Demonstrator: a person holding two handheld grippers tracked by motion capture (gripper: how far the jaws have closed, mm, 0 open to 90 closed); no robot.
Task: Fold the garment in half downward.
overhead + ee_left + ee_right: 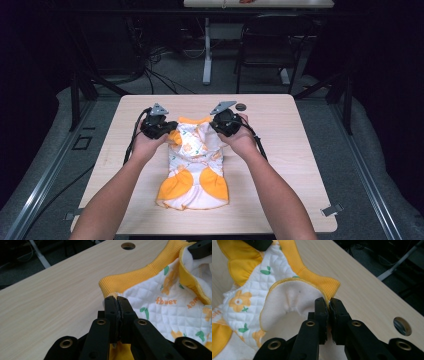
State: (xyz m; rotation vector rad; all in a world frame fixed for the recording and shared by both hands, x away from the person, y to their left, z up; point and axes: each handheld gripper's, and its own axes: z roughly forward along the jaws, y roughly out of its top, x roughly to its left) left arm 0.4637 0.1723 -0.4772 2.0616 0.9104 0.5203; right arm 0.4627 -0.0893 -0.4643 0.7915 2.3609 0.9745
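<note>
Small white-and-yellow quilted garment (pixel 196 165) lies mid-table (pixel 280 150), ribbed yellow hem toward the far edge, near a cable hole (pixel 241 106). Left gripper (pixel 117 299) has jaws closed tight on the hem's corner w/ fabric pinched between them. Right gripper (pixel 328 301) likewise clamps the opposite corner, beside the turned-up fleece lining.

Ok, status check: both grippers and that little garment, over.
Left gripper shut on garment edge. Right gripper shut on the opposite edge. Garment lies on table, far end pinched. Nothing in the way.
</note>
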